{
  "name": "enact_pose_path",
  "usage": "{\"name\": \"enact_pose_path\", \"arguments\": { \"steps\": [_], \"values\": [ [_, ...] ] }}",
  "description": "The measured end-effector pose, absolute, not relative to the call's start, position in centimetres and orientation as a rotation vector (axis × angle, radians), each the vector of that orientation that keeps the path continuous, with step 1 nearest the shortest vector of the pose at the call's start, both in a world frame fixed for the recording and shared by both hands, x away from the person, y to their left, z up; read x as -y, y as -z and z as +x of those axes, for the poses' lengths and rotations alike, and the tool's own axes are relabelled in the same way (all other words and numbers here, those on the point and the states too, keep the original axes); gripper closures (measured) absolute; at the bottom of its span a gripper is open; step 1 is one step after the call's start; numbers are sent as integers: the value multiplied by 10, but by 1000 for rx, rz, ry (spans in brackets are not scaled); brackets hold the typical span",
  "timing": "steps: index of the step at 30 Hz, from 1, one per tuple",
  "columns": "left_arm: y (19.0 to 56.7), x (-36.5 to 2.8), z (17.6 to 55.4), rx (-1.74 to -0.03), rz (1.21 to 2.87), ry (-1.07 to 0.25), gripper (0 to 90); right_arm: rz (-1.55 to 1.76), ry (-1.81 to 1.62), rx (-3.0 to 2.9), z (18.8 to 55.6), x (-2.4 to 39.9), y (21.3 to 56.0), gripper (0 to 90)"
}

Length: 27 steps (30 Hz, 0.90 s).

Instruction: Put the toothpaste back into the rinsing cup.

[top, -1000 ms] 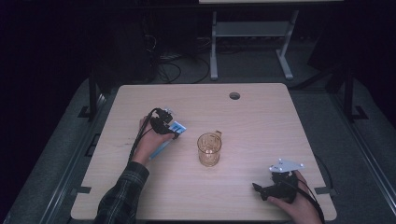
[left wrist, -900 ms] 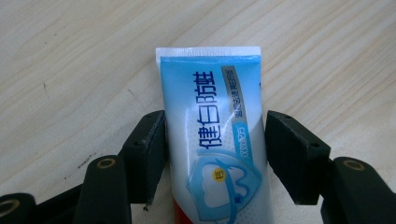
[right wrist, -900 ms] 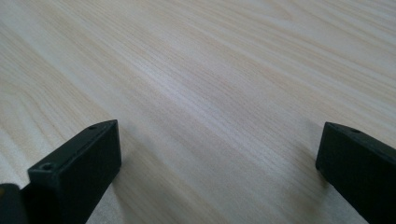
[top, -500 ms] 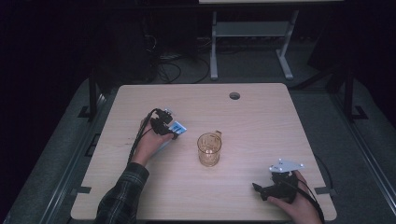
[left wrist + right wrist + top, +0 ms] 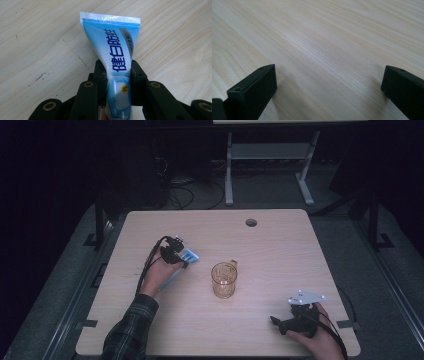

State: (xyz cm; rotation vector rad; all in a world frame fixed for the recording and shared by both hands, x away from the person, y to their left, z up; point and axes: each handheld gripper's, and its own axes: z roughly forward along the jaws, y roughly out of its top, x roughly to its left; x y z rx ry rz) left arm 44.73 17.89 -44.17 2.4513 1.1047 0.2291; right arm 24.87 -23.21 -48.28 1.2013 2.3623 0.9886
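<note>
Writing on the tube: my left hand-held gripper (image 5: 117,75) holds a blue and white toothpaste tube (image 5: 117,47). Dark blue Chinese characters run along its length, large ones down the middle. A grey strip at one side carries smaller characters that I cannot read. The flat crimped end bears a stamped code, too faint for me to make out. A small yellow round mark sits low on the tube, between the jaws.

My left hand-held gripper: its jaws are closed narrow on the tube's body, one on each side, with the crimped end pointing away from me over the tabletop (image 5: 37,37).

Tube's place: in the high view the toothpaste tube (image 5: 189,255) is at the left middle of the tabletop (image 5: 280,245), in my left hand-held gripper (image 5: 176,254), to the left of the mug.

Container: a clear amber glass mug (image 5: 223,279) stands upright near the middle of the tabletop, handle at its far side. I cannot tell whether anything is in it.

My right hand-held gripper: it (image 5: 281,324) lies low at the near right corner of the tabletop. Its jaws (image 5: 329,87) stand wide apart, with bare wood between them.
</note>
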Motion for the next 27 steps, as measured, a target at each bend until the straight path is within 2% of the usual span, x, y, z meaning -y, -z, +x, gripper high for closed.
{"name": "enact_pose_path", "arguments": {
  "steps": [9,27],
  "values": [
    [439,-180,446,-1080,2449,-220,725,1201,-989,-2363,249,232,483,0],
    [418,-186,429,-1019,2280,-178,731,1201,-989,-2362,249,232,483,0]
  ]
}}
